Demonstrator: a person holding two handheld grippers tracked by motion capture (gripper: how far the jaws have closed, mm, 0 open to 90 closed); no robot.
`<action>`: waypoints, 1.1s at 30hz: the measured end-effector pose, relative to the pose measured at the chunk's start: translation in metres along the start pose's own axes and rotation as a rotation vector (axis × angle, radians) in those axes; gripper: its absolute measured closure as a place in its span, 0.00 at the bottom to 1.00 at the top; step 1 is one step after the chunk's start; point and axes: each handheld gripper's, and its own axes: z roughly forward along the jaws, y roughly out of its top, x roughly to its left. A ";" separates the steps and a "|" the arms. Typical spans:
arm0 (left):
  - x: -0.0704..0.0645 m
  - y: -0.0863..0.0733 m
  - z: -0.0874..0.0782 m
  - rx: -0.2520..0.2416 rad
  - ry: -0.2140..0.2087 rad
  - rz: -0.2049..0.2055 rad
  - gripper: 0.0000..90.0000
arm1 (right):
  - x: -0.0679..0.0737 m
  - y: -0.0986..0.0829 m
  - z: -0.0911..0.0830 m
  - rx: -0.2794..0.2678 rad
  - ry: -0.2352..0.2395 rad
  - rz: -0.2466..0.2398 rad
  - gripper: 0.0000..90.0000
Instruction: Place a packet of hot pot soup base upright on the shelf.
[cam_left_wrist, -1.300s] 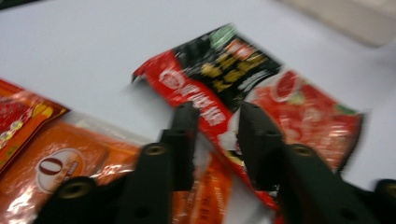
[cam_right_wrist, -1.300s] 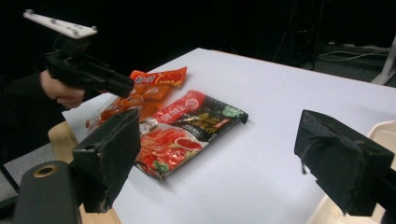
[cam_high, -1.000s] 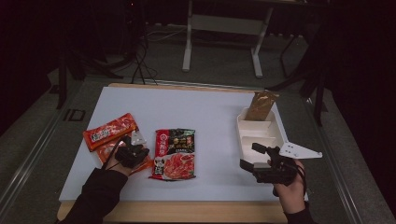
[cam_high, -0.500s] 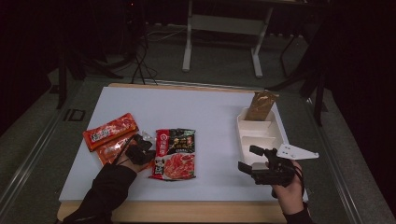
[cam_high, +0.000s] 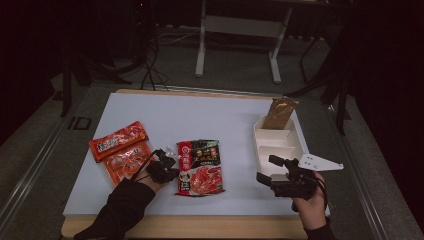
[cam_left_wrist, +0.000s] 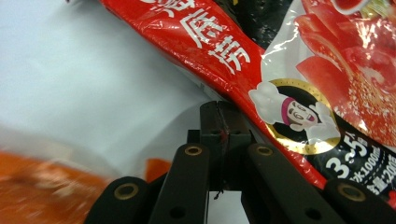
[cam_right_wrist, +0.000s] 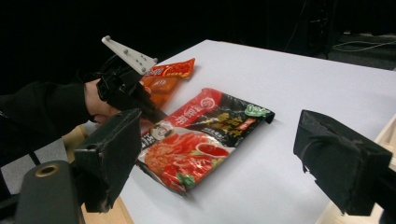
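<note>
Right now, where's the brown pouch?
In the high view the brown pouch stands at the table's far right, leaning in the far end of the white tray, well beyond the right gripper.

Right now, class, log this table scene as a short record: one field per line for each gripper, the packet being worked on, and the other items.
left gripper: jaws shut, tips at the near left edge of the packet; whether they pinch it cannot be told
right gripper: open, holding nothing
red and black packet: flat on the white table
orange packets: two, left of it
white tray: at right, brown pouch at its far end
</note>
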 end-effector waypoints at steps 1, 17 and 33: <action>-0.001 0.001 0.000 0.005 -0.001 0.001 1.00 | 0.000 0.000 0.000 0.001 0.001 -0.001 0.17; -0.015 0.021 0.013 0.024 -0.034 0.032 1.00 | 0.001 -0.002 -0.001 0.004 -0.008 -0.008 0.17; -0.029 0.034 0.027 0.020 -0.083 0.060 1.00 | 0.002 -0.002 -0.002 0.009 -0.010 -0.022 0.17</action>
